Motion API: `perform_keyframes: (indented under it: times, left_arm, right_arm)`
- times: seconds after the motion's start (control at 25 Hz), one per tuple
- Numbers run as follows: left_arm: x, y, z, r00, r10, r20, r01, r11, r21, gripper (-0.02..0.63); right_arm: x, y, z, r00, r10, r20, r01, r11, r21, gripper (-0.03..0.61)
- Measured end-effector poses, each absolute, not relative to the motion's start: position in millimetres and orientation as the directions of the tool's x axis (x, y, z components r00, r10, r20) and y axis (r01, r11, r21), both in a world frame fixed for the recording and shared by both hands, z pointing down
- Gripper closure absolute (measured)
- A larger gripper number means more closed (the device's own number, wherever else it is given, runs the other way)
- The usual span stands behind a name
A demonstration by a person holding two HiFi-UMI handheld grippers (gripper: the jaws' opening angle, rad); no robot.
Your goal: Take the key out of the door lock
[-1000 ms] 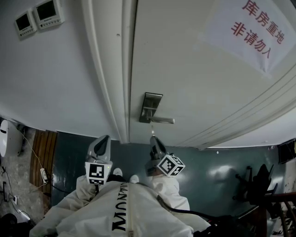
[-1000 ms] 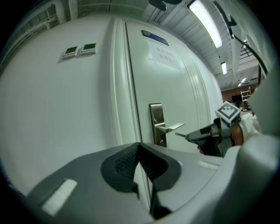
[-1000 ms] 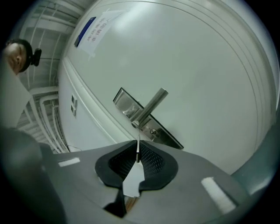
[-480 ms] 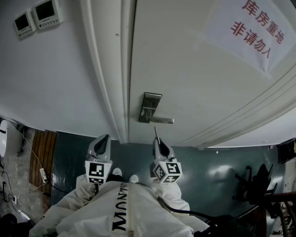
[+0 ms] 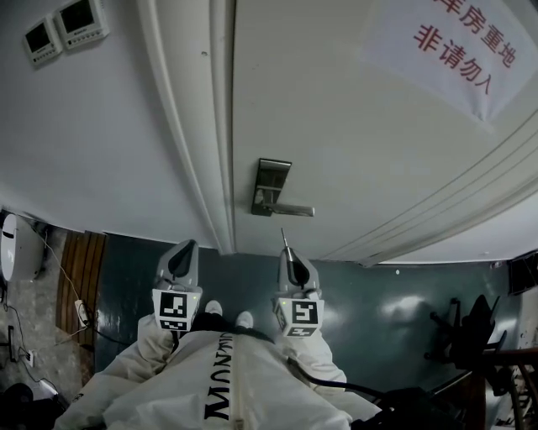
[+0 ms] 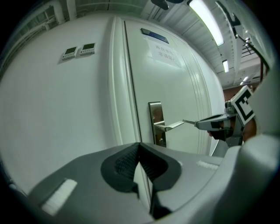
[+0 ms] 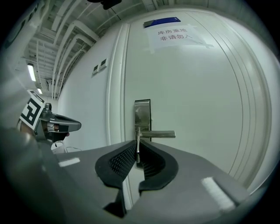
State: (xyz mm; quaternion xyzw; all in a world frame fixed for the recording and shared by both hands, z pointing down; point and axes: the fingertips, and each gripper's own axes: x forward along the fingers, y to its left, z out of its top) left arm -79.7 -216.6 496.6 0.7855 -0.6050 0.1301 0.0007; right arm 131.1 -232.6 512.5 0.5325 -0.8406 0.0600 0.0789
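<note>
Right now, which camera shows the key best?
The right gripper view: the key stands upright, big and close, pinched in the right gripper. The left gripper view shows it sideways, a thin blade poking from that gripper's tip. The head view shows just a tiny sliver.

Floor [image 5: 403, 285]: dark green-grey, glossy, with glare patches on the right. On it: two white shoes [image 5: 215, 309] side by side near the foot of the door [image 5: 353, 151], a dark metal frame [image 5: 471, 336] at far right, and a brown wood-slat strip [image 5: 84, 269] at left with a white cable [image 5: 57, 270] trailing over it. The door is white and carries a steel lock plate [image 5: 269, 186] near its left edge, a lever handle [image 5: 292, 210] on the plate pointing right, and a paper sign [image 5: 454, 46] in red print top right. The wall [image 5: 101, 143] left of it carries two small control panels [image 5: 77, 18] side by side.
</note>
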Motion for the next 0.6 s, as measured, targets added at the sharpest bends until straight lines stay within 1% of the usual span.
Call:
perform_keyframes:
  times: [0.28, 0.6]
  left_arm:
    - [-84.7, -181.1, 506.1, 0.234, -0.948, 0.215, -0.951, -0.269, -0.15, 0.614]
    - [-106.4, -124.1, 491.8, 0.276, -0.949, 0.152, -0.942, -0.299, -0.154, 0.614]
  right_arm:
    - [123.7, -200.3, 509.2, -0.412, -0.89, 0.196, -0.907, 0.421, 0.004, 0.555]
    - [107.1, -139.7, 502.5, -0.359, -0.914, 0.191, -0.928, 0.371, 0.029, 0.555]
